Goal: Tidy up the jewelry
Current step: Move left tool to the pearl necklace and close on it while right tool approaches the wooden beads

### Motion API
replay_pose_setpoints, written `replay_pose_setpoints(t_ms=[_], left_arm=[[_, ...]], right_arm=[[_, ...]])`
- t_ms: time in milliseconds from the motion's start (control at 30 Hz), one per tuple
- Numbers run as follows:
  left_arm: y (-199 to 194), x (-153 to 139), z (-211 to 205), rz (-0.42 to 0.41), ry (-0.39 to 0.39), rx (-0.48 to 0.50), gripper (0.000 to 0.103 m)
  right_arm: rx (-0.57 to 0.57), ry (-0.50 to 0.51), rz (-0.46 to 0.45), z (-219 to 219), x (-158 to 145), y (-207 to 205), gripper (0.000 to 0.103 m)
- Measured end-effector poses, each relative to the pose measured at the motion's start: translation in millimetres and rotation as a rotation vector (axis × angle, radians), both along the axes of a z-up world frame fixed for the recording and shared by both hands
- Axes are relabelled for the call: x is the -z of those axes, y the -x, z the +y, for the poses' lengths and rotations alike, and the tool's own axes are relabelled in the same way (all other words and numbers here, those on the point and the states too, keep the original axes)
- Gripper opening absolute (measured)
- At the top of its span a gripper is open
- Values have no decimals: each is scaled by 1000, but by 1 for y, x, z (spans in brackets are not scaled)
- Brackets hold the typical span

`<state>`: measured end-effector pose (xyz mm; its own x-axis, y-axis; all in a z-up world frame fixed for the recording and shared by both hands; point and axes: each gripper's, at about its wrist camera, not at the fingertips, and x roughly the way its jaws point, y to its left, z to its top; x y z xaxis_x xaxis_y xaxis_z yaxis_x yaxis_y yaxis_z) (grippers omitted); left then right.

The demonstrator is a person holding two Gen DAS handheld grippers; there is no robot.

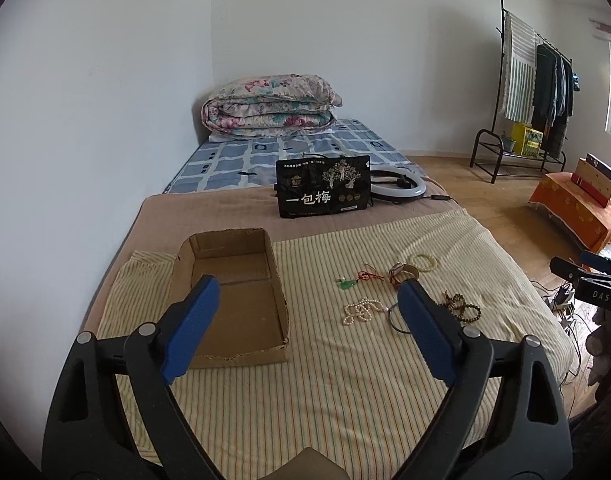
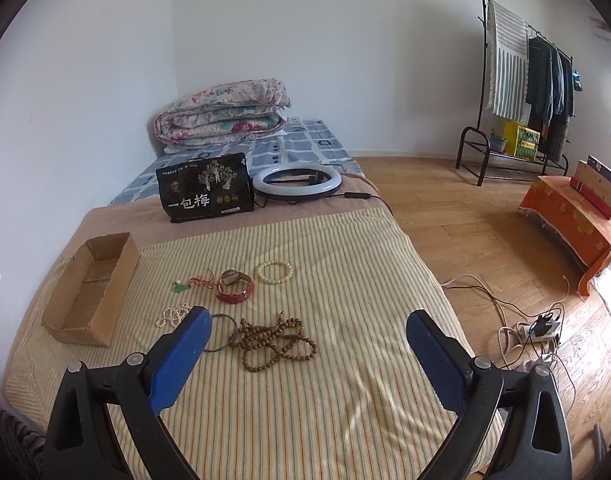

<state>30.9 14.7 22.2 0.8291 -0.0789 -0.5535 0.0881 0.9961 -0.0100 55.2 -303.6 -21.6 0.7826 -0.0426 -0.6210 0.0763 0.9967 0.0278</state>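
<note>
An empty cardboard box (image 1: 233, 300) (image 2: 91, 286) lies on the striped cloth at the left. Jewelry lies to its right: a brown bead necklace (image 2: 277, 344) (image 1: 461, 308), a white pearl string (image 1: 361, 311) (image 2: 171, 316), a dark bangle (image 2: 224, 332), a red-strap watch (image 2: 235, 286) (image 1: 401, 272), a cream bead bracelet (image 2: 275, 271) (image 1: 423, 262) and a green pendant on red cord (image 1: 348, 283) (image 2: 181, 288). My left gripper (image 1: 309, 292) is open and empty above the cloth, between box and jewelry. My right gripper (image 2: 307, 320) is open and empty, just right of the bead necklace.
A black snack bag (image 2: 205, 194) and a ring light (image 2: 297, 180) lie further back on the bed, then a folded quilt (image 2: 221, 114). The bed's right edge drops to wooden floor with cables and a power strip (image 2: 541, 332). A clothes rack (image 2: 521, 80) and an orange-covered stand (image 2: 573, 220) are at right.
</note>
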Motion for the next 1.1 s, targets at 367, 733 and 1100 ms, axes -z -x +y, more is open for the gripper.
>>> replay_pose_setpoints(t_ms=[367,733,1100], left_arm=[[-40,10,13,99,49,21,77],[-89,81,-34,189,-19,86,77],[-138,155,-79,294,-60,141,77]], right_arm=[[-74,111,27,-9,-10,-23,100],[-118,70,108,-20,49,-64,103],[-297,136,201,10,119,-93,103]])
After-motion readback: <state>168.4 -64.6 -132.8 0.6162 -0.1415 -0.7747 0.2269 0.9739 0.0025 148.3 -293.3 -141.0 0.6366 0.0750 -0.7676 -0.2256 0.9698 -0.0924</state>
